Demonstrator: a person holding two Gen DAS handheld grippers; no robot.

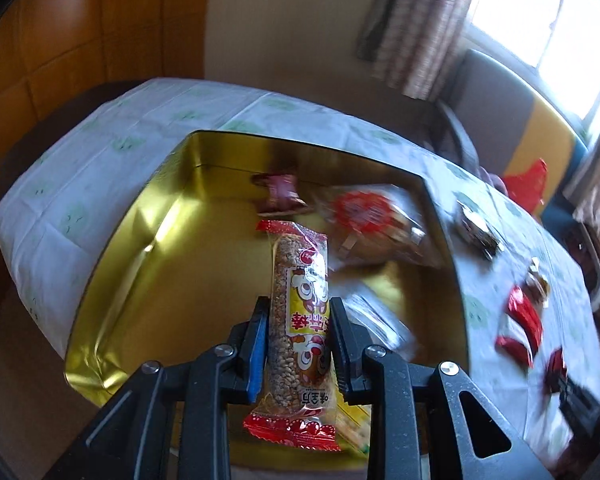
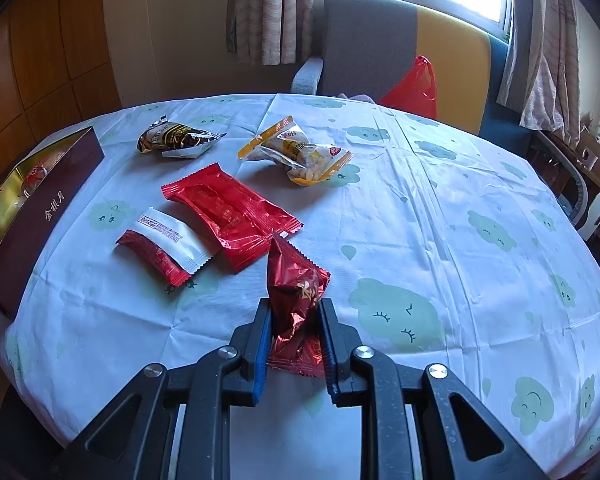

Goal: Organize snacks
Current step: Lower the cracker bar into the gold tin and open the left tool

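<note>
My left gripper [image 1: 298, 310] is shut on a long grain bar in a clear, red and yellow wrapper [image 1: 300, 312], held over the open gold-lined box [image 1: 140, 248]. In that box lie a dark red small packet [image 1: 281, 194], a round pastry with a red label [image 1: 374, 226] and a clear-wrapped item [image 1: 380, 320]. My right gripper [image 2: 296, 312] is shut on a crinkled dark red foil snack [image 2: 296, 296] just above the tablecloth. The right wrist view shows the box [image 2: 40, 216] at the far left, its outside maroon.
On the cloud-print tablecloth [image 2: 420, 220] lie a flat red packet [image 2: 230, 214], a red and white packet [image 2: 166, 242], a black and gold packet [image 2: 176, 138] and a yellow-edged clear packet [image 2: 300, 152]. A grey and yellow chair [image 2: 404, 52] with a red bag [image 2: 416, 88] stands behind the table.
</note>
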